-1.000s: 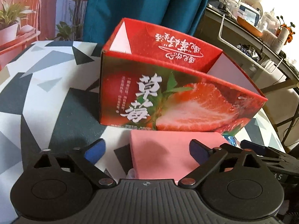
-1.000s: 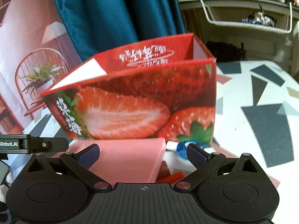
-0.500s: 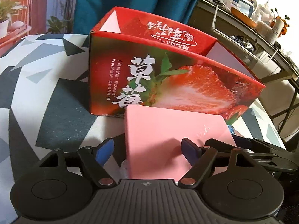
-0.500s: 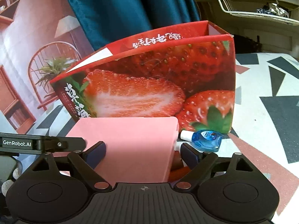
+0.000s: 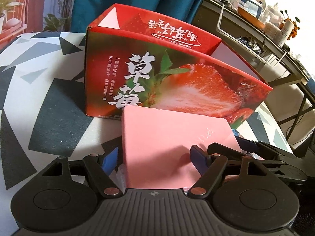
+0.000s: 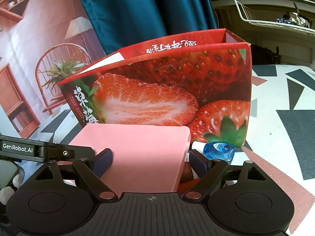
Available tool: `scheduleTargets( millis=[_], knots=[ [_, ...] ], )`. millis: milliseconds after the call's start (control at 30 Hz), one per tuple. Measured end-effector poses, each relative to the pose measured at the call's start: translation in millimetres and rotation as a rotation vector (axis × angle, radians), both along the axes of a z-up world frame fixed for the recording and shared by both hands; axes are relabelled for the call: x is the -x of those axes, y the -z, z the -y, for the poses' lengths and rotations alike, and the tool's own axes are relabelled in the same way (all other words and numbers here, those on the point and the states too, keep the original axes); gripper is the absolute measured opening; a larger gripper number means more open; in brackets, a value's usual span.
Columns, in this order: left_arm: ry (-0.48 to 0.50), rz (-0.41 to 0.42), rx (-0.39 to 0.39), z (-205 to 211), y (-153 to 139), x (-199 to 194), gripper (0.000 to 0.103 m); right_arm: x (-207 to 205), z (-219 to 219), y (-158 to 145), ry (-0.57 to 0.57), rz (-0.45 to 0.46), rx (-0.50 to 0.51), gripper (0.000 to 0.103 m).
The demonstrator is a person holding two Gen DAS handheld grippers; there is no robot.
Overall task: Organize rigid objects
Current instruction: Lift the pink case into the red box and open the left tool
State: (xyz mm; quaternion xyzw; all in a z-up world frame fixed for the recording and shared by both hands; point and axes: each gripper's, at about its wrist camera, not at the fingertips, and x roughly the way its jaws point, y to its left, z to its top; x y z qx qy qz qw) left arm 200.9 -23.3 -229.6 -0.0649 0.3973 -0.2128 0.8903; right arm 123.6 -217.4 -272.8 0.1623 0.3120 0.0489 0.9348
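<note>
Pink box (image 5: 173,149) between closing fingers of both grippers, before strawberry carton (image 5: 157,74)

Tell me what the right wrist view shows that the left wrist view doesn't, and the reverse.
Right wrist only: a blue bottle by the strawberry box's corner and the right gripper, closing on the pink box's right part. Left wrist only: the left gripper, closing on its left part. Both: the pink box against the strawberry box on the table.

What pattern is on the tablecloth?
The tablecloth is white with dark grey triangles, clearest in the left wrist view.
</note>
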Motion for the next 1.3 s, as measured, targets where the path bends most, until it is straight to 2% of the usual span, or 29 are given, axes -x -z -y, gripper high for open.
scheduleTargets(
  millis=[267,367,467,600,833,1067,1300],
  knots=[
    [-0.003,0.014,0.009,-4,1,2,0.074,-3,9,5,0.007,-0.029,-0.082,0.082],
    [-0.013,0.018,0.003,-4,-1,3,0.072,-4,8,4,0.004,-0.041,-0.099,0.078],
    [-0.015,0.050,-0.016,-2,-6,7,0.072,-2,1,-3,0.003,-0.026,-0.050,0.077],
    [-0.033,0.105,-0.033,-2,-16,13,0.072,4,-5,-16,0.008,0.014,-0.004,0.066],
    [-0.056,0.191,-0.033,-4,-37,28,0.072,15,-11,-42,0.024,0.082,0.043,0.057],
    [-0.085,0.297,-0.031,-9,-65,50,0.072,29,-20,-76,0.038,0.159,0.108,0.043],
    [-0.098,0.386,-0.001,-13,-93,76,0.072,48,-28,-111,0.047,0.223,0.136,0.043]
  ],
)
